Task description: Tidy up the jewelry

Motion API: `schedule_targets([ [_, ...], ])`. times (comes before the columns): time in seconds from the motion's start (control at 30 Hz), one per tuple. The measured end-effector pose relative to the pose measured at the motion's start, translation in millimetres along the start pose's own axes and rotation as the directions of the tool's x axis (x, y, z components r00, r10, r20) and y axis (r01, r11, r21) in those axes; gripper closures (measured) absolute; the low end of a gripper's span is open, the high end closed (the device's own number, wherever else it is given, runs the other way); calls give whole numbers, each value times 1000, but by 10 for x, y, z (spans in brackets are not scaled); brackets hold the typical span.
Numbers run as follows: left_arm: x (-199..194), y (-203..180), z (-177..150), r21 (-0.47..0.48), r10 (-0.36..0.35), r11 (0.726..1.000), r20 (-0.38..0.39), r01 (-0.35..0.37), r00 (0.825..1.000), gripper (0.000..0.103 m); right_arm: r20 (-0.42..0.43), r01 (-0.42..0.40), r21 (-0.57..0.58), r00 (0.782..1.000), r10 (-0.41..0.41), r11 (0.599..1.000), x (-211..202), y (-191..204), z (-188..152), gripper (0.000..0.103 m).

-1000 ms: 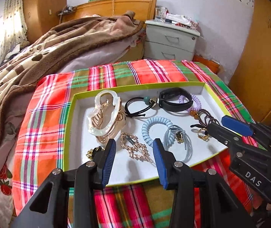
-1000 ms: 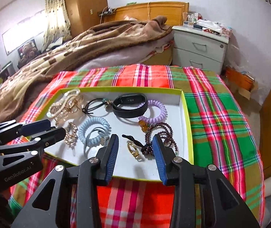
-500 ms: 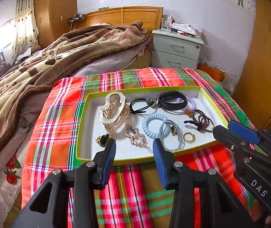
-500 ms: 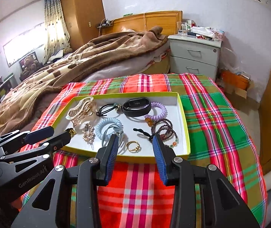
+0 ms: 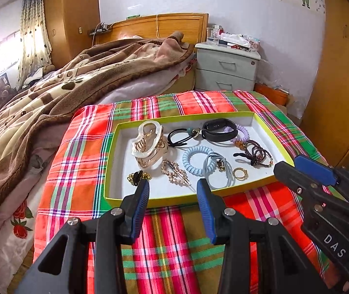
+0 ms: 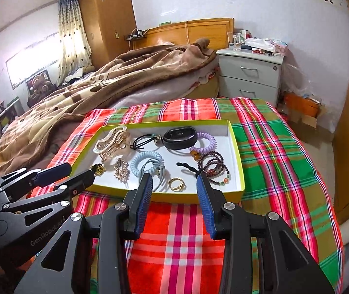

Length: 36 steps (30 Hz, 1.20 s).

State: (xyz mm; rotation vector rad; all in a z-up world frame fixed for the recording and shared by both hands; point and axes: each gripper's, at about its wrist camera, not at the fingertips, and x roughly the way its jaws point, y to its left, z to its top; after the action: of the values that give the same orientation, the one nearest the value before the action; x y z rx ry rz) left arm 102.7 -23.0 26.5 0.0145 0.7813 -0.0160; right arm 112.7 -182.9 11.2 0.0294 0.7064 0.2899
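Left tool [image 5: 172, 191] is hovering released over the plaid cloth [image 5: 164, 245], nothing between its blue pads [image 5: 140, 208], tips lining up with the near rim of the tray [image 5: 174, 199]. Right tool [image 6: 174, 186] is likewise hanging released and empty just short of the same rim; in the left wrist view it is showing at the right edge [image 5: 296, 165], also spread.

The green-rimmed, white-floored tray is sitting on the plaid cloth and is holding all the jewelry. Along its near side, left to right: a small black-and-gold piece [image 5: 137, 177], a rhinestone hair clip [image 5: 174, 172], a grey hair tie [image 5: 217, 171] and a gold ring [image 5: 240, 173]. Just behind, a pale blue spiral hair tie [image 5: 194, 158] is overlapping the grey one, and a dark beaded bracelet [image 5: 257, 154] is lying coiled toward the right wall. At the far side: a cream-and-gold claw clip [image 5: 147, 144], a black elastic tie [image 5: 180, 137], a black wristband [image 5: 219, 130], and a lilac spiral tie [image 5: 241, 132] partly behind the wristband.

Beyond the cloth, a brown blanket [image 5: 76, 85] is lying heaped over the bed, with a grey nightstand [image 5: 226, 67] by the wall.
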Motion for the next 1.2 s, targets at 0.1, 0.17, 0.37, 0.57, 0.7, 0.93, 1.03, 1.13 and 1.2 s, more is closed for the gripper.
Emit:
schedule_targets([
  [0.1,3,14,-9,-6,3,1000,-3,-3,1000,61,2,0,0,1000,0,1000,-10,3,-3,65],
  [0.17,6,22,-11,-10,7,1000,-6,-8,1000,61,3,-1,1,1000,1,1000,-15,7,-2,65],
  [0.37,4,26,-15,-14,2,1000,-4,-2,1000,61,3,2,1,1000,-2,1000,-31,19,0,65],
  [0.57,15,38,-20,-18,2,1000,-10,-2,1000,61,3,0,1,1000,0,1000,-30,20,-1,65],
  [0.7,17,53,-18,-23,0,1000,-14,-1,1000,61,1,2,-2,1000,-2,1000,-30,22,3,65],
  [0.93,27,74,-19,-26,1,1000,-18,-1,1000,61,0,3,-3,1000,-3,1000,-26,27,7,65],
  [1.03,29,79,-14,-27,4,1000,-19,-4,1000,61,0,5,-4,1000,-5,1000,-19,31,11,65],
  [1.13,40,88,-7,-28,4,1000,-21,-4,1000,61,-3,3,-7,1000,-3,1000,0,33,19,65],
  [1.2,48,92,-4,-27,6,1000,-23,-6,1000,61,-4,3,-8,1000,-3,1000,14,36,26,65],
])
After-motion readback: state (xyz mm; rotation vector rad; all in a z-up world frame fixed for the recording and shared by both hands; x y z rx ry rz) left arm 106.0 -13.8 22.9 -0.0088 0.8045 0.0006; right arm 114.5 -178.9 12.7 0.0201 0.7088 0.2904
